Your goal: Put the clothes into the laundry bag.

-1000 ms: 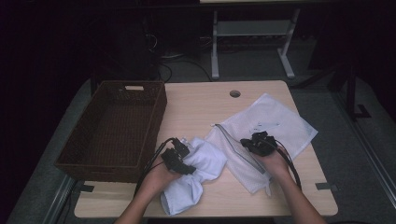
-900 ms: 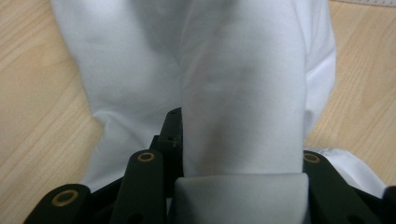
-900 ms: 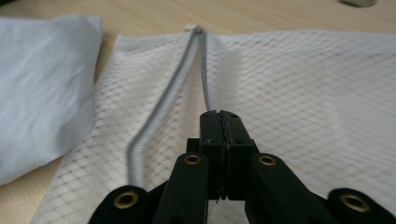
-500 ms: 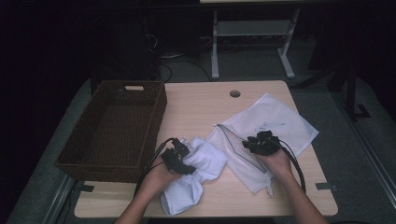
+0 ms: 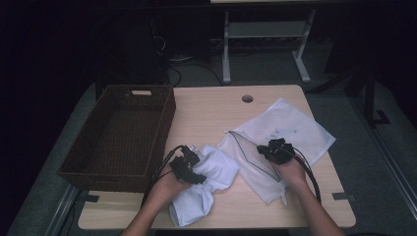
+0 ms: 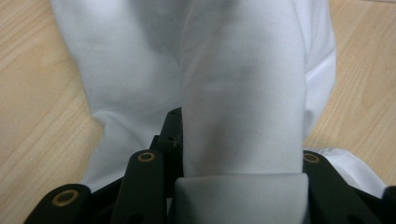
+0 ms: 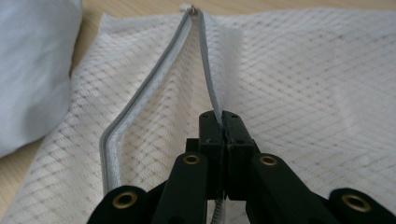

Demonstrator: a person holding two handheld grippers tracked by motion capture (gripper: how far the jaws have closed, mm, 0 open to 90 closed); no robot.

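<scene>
A white cloth (image 5: pixel 216 172) lies bunched at the table's front middle. My left gripper (image 5: pixel 189 164) is shut on a thick fold of the cloth (image 6: pixel 243 84), which fills the space between the jaws of the left gripper (image 6: pixel 236 154). To its right a white mesh bag (image 5: pixel 295 125) lies flat with its grey zipper (image 7: pixel 140 98) partly open. My right gripper (image 5: pixel 275 150) sits at that opening. Its jaws have just been closing, and the right gripper (image 7: pixel 223 126) is shut on the zipper's edge strip of the mesh bag (image 7: pixel 303 70).
A dark wicker basket (image 5: pixel 123 132) stands at the left of the light wooden table (image 5: pixel 211 108). A round cable hole (image 5: pixel 247 98) is near the far edge. Metal legs of other furniture stand on the dark floor beyond.
The right gripper has edged slightly to the right at the bag's opening. The left gripper and the cloth have kept still.
</scene>
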